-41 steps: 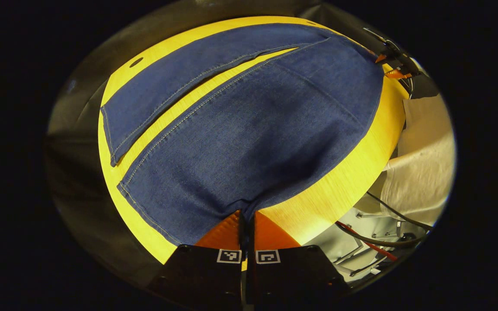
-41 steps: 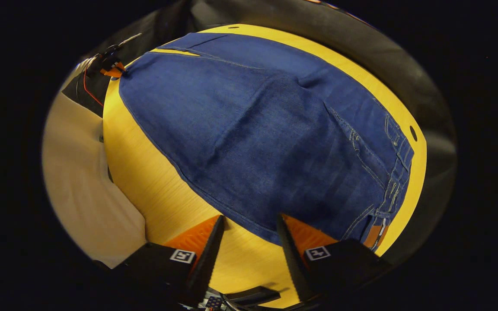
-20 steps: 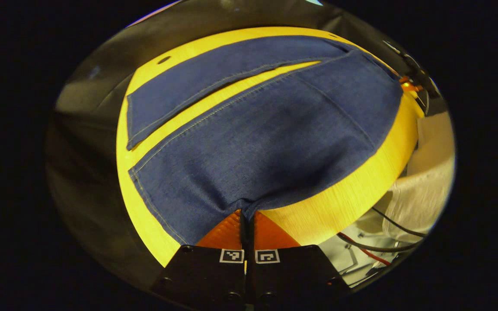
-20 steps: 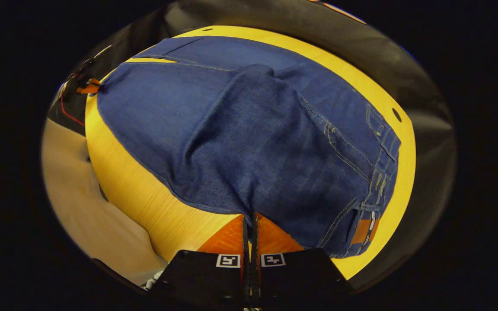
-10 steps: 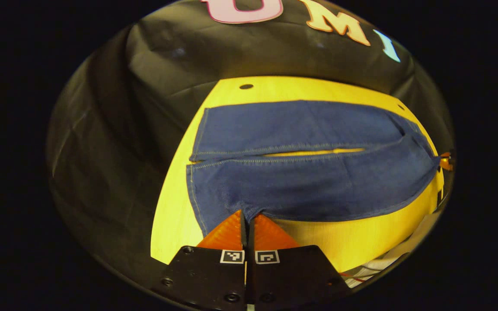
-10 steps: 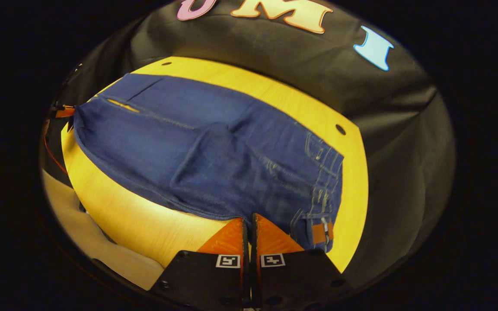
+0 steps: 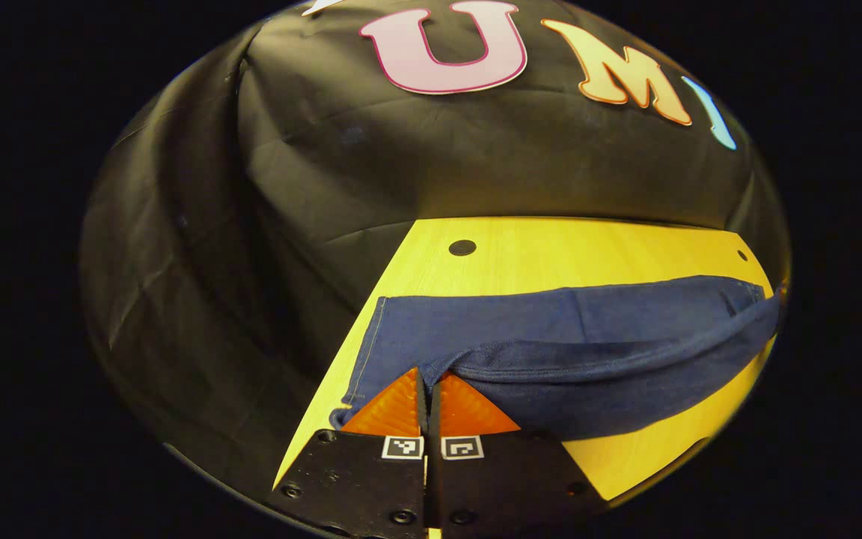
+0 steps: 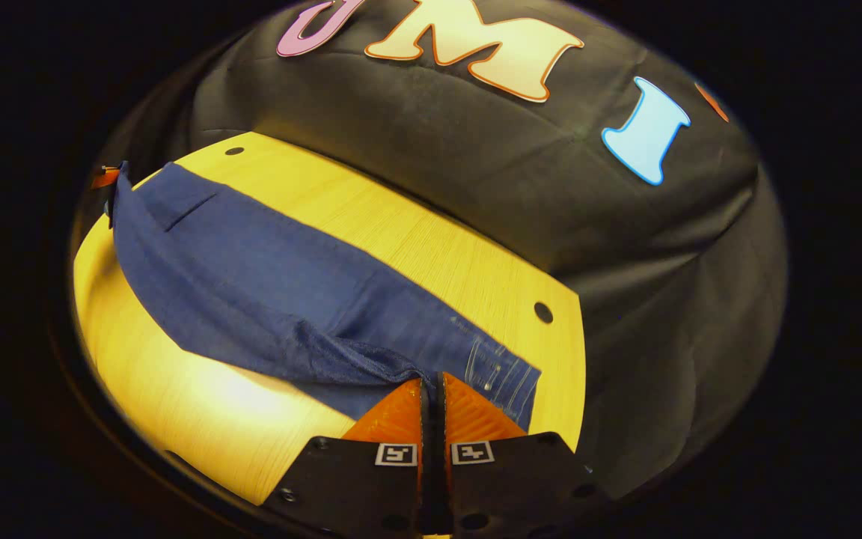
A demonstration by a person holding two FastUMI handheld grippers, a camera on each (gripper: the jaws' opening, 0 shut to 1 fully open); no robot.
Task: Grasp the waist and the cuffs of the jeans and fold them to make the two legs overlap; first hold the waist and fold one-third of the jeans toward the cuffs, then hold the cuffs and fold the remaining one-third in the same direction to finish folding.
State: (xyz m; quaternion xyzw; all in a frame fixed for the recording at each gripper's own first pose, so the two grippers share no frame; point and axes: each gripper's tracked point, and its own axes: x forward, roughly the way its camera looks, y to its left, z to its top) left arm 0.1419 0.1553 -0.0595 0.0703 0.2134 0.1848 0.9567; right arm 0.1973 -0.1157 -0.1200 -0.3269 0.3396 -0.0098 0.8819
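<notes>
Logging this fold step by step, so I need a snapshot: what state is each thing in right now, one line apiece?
jeans: near leg lifted off the table, carried over the far leg, which lies flat.
left gripper: shut on the jeans' edge near the cuff.
right gripper: shut on the jeans' edge near the waist.
table: yellow top, far part bare.

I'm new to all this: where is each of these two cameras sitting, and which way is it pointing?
Left gripper view: rides on the left gripper, looking forward along its orange fingers, shut on the jeans, across the yellow table to the black cloth wall.
Right gripper view: rides on the right gripper, fingers likewise pinching the jeans, facing the table and wall; the left gripper shows far off.
Shared: jeans, table, wall.
</notes>
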